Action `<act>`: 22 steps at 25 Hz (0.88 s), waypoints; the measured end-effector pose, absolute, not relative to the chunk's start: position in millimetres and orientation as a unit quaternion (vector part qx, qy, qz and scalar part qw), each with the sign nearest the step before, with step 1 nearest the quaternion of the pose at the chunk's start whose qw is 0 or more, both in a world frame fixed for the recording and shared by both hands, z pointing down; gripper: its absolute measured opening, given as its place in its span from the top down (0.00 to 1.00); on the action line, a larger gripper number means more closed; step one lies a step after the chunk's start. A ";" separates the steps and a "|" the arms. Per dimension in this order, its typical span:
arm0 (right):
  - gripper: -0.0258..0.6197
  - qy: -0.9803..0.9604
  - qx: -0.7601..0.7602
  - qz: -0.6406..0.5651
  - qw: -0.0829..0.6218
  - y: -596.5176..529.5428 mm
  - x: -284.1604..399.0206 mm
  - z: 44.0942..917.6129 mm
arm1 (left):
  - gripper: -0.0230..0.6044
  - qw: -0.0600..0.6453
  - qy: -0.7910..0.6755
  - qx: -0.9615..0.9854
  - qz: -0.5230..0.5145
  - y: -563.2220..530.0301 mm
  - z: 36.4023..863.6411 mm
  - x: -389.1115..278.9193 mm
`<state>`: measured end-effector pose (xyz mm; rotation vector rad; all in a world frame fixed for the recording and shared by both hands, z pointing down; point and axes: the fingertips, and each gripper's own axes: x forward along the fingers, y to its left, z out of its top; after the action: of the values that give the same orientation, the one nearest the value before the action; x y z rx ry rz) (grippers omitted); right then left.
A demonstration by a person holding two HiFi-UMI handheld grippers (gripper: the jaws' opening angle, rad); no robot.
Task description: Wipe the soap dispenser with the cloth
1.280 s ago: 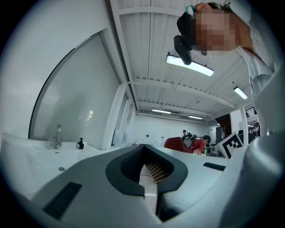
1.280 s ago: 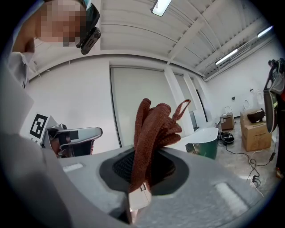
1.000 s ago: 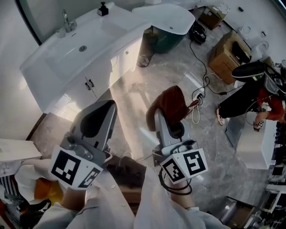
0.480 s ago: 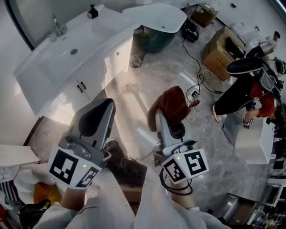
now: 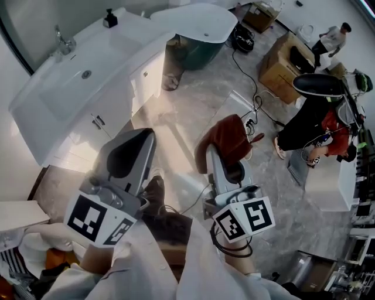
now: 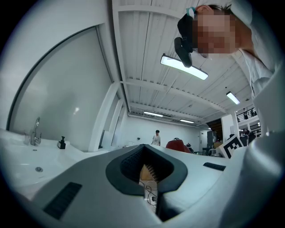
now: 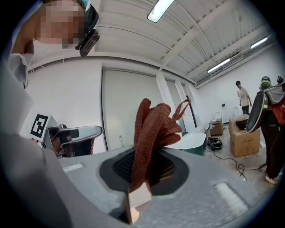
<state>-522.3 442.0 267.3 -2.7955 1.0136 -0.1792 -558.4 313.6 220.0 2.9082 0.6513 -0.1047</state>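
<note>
Head view: the approach is judged to be the step in hand, and no wiping is under way. The cloth point(image 5: 227, 137), a rust-brown bundle, is clamped between the jaws of the right gripper point(image 5: 220, 159) and stands up out of them. In the right gripper view it is seen pinched near its lower end, with its folds and a loop free above. The left gripper point(image 5: 133, 143) is held beside the right one. Its jaws are all but together, only a thin slit showing in the left gripper view, and nothing is gripped.

The dispenser point(image 5: 109, 17), a small dark pump bottle, is found at the far back corner of the white vanity point(image 5: 132, 41), beyond the basin point(image 5: 70, 82) and tap point(image 5: 63, 42). It is well apart from both grippers.

Next, the cloth has to be carried across to the vanity and its free folds laid against the bottle. The bottle is judged light, so it may need to be steadied by the left gripper to keep it from tipping.
</note>
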 end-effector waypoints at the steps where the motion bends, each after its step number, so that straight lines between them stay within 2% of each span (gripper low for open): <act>1: 0.87 0.337 -0.936 -0.060 0.080 442.0 -515.6 266.9 | 0.96 0.080 0.221 0.971 -0.036 313.5 218.9 -550.6; 22: 0.87 0.288 -0.952 -0.070 0.077 429.9 -337.7 267.3 | 0.96 0.099 0.273 0.957 -0.024 300.2 221.8 -355.0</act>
<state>-337.7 429.9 267.3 -2.8534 0.8627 -0.2104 -355.0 300.2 221.8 2.8297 0.8077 -0.0711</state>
